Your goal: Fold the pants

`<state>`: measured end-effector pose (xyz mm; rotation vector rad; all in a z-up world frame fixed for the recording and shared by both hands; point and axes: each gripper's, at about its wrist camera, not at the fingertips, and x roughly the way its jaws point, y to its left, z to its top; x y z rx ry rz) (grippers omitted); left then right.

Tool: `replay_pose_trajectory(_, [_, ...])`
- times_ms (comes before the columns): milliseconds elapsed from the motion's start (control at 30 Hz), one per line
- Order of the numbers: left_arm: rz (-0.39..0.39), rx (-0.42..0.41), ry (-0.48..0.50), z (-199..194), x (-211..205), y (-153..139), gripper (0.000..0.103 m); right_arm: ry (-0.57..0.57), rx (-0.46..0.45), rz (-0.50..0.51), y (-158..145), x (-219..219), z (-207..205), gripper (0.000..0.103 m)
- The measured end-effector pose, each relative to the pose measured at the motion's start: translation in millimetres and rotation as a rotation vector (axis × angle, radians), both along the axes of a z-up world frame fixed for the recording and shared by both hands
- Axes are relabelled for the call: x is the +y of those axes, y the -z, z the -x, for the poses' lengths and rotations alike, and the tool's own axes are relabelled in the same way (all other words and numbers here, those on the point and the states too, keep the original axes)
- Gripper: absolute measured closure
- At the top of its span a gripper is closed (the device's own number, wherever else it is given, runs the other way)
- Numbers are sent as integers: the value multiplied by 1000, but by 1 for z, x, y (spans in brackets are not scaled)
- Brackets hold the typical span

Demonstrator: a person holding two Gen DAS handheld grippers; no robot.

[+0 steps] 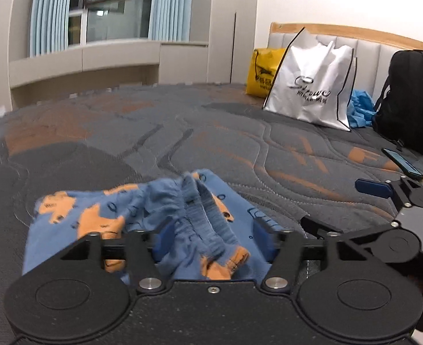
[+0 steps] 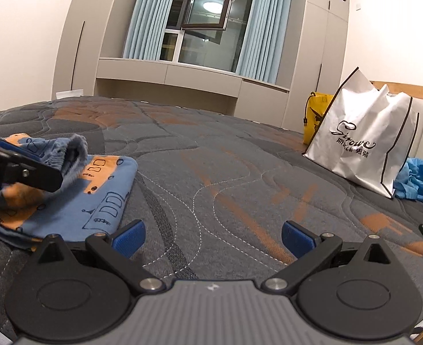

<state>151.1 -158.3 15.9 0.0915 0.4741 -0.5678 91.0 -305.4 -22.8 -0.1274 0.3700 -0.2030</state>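
Small blue pants [image 1: 96,218] with orange prints lie on the grey and orange bedspread [image 1: 240,143]. My left gripper [image 1: 211,238] has the bunched waistband between its blue pads [image 1: 165,238], with the fabric lifted a little; the pads stand fairly wide apart around the cloth. In the right wrist view the pants [image 2: 76,201] lie at the left, with the left gripper [image 2: 24,172] holding their raised waistband. My right gripper [image 2: 212,238] is open and empty, low over the bedspread [image 2: 240,172] to the right of the pants. It also shows in the left wrist view [image 1: 375,189].
A white shopping bag [image 1: 312,86], a yellow bag [image 1: 264,72], a blue cloth [image 1: 361,109] and a black backpack [image 1: 412,92] stand by the headboard. A phone [image 1: 401,162] lies on the bed at the right. Window and cabinets are beyond the bed.
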Motion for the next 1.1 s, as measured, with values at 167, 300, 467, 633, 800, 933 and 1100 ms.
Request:
replay_pose_trajectory(167, [-74, -95, 2, 24, 19, 1, 23, -22, -29, -35, -4, -1, -1, 0])
replay_pose_trajectory(300, [-154, -106, 6, 37, 32, 9, 23, -134, -49, -175, -13, -10, -4, 0])
replay_pose_trajectory(467, [-184, -116, 4, 45, 40, 13, 25, -321, -50, -427, -24, -18, -21, 0])
replay_pose_trajectory(633, [-257, -123, 14, 45, 26, 15, 26, -458, -31, -467, -35, 2, -48, 1])
replay_pose_trajectory(800, [-242, -135, 36, 50, 22, 11, 27, -502, 42, -504, -38, 15, -78, 16])
replay_pose_trajectory(933, [-263, -101, 32, 44, 20, 14, 55, -495, 93, -557, -34, 15, -92, 34])
replay_pose_trajectory(1100, [-232, -68, 32, 42, 22, 14, 89, -495, 127, -574, -26, 17, -93, 80])
